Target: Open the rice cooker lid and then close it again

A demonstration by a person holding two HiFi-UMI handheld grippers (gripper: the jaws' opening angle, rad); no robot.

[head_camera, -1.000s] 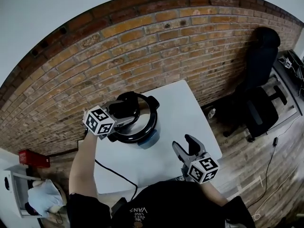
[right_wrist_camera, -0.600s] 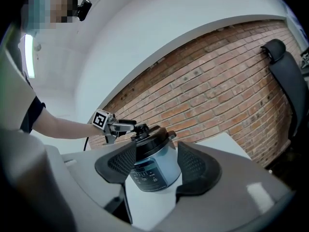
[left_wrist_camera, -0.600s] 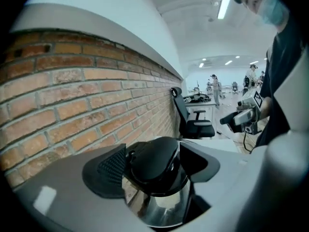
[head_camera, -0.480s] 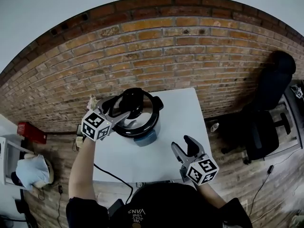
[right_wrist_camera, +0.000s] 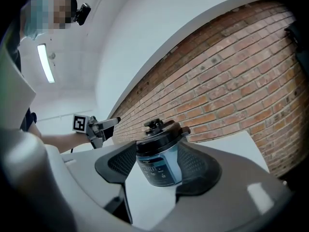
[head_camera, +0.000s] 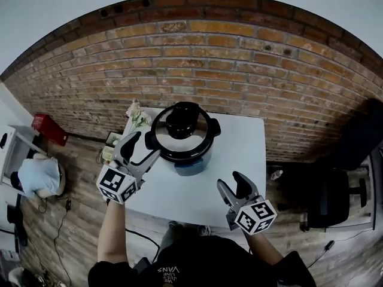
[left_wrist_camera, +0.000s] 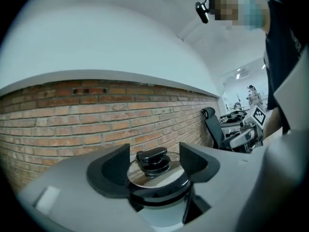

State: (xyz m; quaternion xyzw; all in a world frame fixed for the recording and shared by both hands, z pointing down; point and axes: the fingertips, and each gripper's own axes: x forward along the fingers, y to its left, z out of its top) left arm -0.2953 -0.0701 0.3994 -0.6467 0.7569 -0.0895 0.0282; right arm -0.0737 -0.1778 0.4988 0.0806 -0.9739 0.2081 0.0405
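Observation:
The rice cooker (head_camera: pixel 192 160) stands at the back of the white table (head_camera: pixel 245 151), its black lid (head_camera: pixel 200 137) down and the knob (head_camera: pixel 181 119) on top. My left gripper (head_camera: pixel 140 150) hangs open just left of the cooker, apart from it, nothing between its fingers. In the left gripper view the knob (left_wrist_camera: pixel 152 159) shows between the spread jaws. My right gripper (head_camera: pixel 233 185) is open over the table's near right part, short of the cooker. The right gripper view frames the cooker's blue body (right_wrist_camera: pixel 159 164) between the jaws, with the left gripper (right_wrist_camera: pixel 99 125) beyond.
A brick wall (head_camera: pixel 197 70) runs behind the table. A small bunch of flowers (head_camera: pixel 137 115) sits at the table's far left corner. A red box (head_camera: pixel 48 128) lies on the floor at left, and a black office chair (head_camera: pixel 326 196) stands at right.
My left gripper has drawn back from over the lid to the near left and is now off the cooker. The head view has swung; the right gripper stays put.

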